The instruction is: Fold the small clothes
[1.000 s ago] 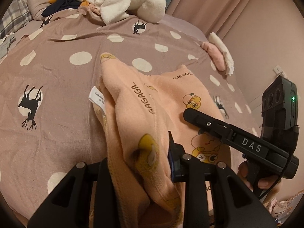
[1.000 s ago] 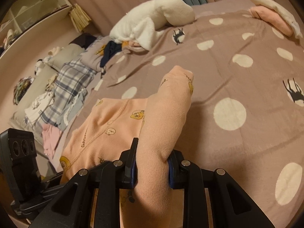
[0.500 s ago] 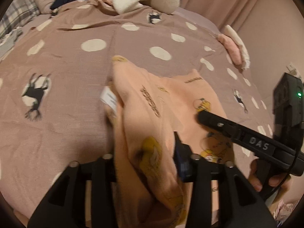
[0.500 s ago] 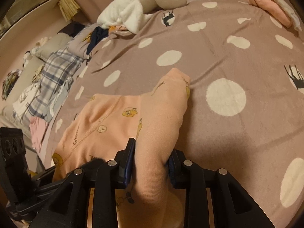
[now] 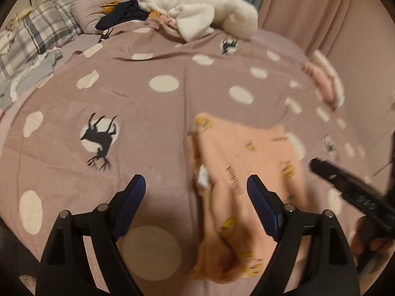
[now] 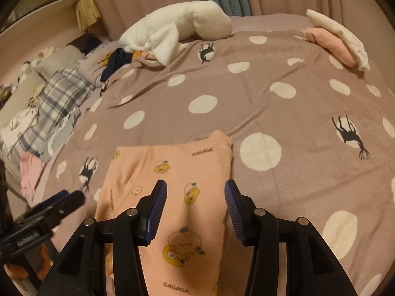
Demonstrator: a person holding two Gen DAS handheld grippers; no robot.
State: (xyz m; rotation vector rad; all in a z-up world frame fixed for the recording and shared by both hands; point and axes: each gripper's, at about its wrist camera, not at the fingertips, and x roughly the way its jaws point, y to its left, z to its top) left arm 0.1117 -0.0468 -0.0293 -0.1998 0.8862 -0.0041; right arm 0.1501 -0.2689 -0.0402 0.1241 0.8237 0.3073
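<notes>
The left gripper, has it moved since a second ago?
Yes. The left gripper has released the peach garment and swung left, now open over bare blanket, nearer the deer print.

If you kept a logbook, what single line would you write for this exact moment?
Fold small clothes | left gripper: open | right gripper: open | peach cartoon-print cotton garment: flat on dotted mauve bedspread, unheld

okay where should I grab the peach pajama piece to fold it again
Probably the near end of the peach garment, pinched from above at its right folded edge. It lies flat on the dotted blanket, and that thicker edge sits just inside the open right gripper.
</notes>
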